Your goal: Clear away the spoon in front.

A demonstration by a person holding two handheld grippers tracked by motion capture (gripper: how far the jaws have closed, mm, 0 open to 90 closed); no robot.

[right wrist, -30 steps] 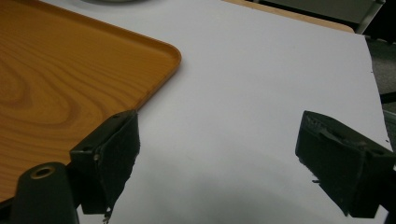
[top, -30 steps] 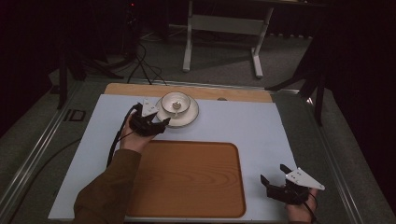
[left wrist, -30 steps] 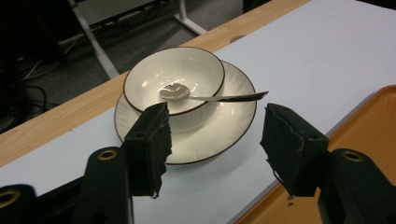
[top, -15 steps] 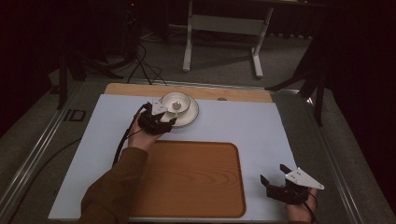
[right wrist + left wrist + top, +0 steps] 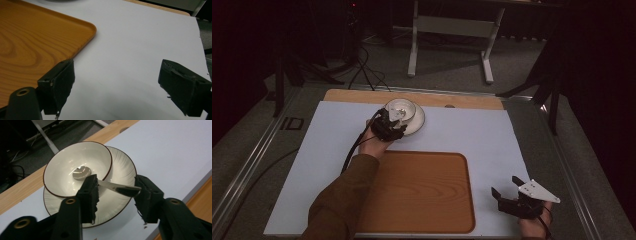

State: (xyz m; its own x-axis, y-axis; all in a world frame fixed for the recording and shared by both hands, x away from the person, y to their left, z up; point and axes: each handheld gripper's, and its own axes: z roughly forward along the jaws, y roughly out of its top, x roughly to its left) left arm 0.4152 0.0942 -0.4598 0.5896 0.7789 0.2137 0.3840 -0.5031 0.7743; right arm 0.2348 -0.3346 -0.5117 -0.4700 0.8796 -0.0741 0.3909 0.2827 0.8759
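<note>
The left tool (image 5: 115, 195) stands over the near rim of the bowl (image 5: 62, 170), and its jaws have just been closing, now at a middling gap with the spoon's handle (image 5: 120, 188) lying between them, not yet pinched. The spoon (image 5: 81, 173) rests with its head in the bowl ahead of the tool and its handle slanting back over the rim, crossing from the left jaw toward the right one. The bowl sits on a plate (image 5: 120, 170) directly beneath the tool.

The spoon looks like polished metal: light, rigid and slick, so it will likely pivot if gripped near the tip. The flat stretch of handle just behind the bowl's rim seems the better hold. The bowl and plate look ceramic and breakable, and may shift if dragged.

The right tool (image 5: 115, 85) hangs wide apart over the bare surface (image 5: 140, 37), with the wooden tray (image 5: 30, 42) to its left.
</note>
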